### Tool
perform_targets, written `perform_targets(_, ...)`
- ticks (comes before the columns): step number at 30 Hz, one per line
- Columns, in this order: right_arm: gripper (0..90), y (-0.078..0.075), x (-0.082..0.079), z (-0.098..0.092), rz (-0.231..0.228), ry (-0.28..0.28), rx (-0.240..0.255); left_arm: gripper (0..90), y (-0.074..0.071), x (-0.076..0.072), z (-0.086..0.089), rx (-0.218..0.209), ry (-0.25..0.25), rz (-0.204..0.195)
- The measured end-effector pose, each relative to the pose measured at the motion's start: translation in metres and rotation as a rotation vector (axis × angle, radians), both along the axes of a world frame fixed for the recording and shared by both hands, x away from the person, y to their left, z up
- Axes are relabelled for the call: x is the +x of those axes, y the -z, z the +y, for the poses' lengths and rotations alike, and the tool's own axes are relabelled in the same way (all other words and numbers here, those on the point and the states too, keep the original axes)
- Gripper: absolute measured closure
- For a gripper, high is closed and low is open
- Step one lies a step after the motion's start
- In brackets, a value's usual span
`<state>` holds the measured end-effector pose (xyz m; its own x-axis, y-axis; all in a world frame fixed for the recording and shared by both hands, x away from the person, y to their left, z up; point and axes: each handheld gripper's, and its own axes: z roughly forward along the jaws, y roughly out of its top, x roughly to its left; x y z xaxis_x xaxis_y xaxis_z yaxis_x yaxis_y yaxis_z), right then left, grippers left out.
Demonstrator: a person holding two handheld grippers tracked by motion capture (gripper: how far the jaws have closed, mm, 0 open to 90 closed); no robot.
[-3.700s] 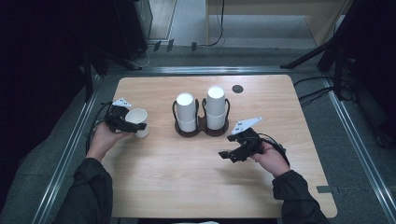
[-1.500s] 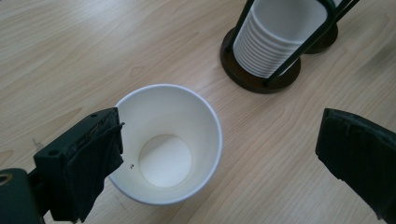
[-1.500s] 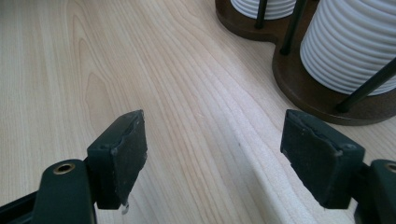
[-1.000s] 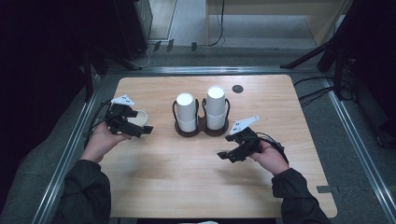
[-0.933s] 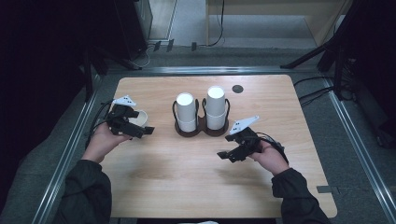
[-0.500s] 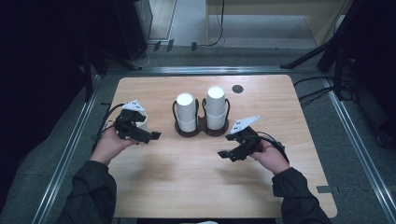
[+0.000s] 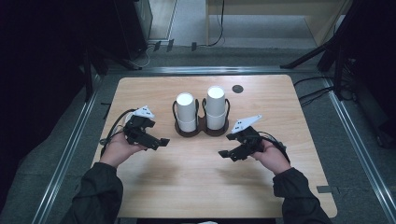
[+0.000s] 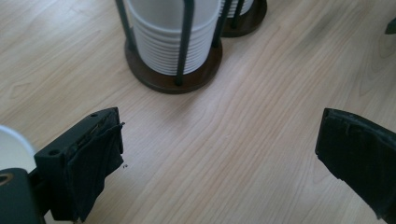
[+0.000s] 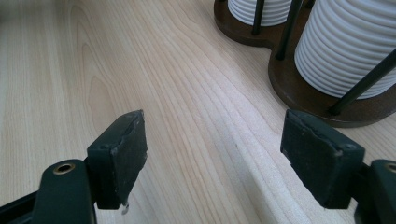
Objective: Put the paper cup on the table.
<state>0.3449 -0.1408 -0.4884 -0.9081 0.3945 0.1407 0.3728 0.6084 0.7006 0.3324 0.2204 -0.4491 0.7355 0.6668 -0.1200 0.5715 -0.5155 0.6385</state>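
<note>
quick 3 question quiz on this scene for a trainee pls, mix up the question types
1. True or false: the left claw is shut on a cup.
2. Which stack of white cups stands taller in the high view? A) the left stack B) the right stack C) they are level
3. Fill in: both stacks stand in a dark ____ holder with upright black rods, near the middle of the wooden table.

Key:
1. False. Both the left claw and the right claw are open, with only bare table between the jaws.
2. B
3. wooden (a brown double base)
</note>
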Motion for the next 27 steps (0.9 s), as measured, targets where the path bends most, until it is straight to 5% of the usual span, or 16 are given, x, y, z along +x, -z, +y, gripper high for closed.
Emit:
perform_targets(7,22.9,0.0,-0.002,0.0,0.005,0.002,0.003,1.2,0.004,-0.005,-0.008,-0.053,0.031,0.032)
perform_targets(22,22.8,0.002,-0.005,0.001,0.026,0.024,0.027,1.2,0.019,-0.012,-0.036,-0.026,0.049,-0.025)
perform_targets(27,22.8,0.003,-0.006,0.002,0.028,0.022,0.021,1.2,0.027,-0.013,-0.047,-0.028,0.053,-0.017)
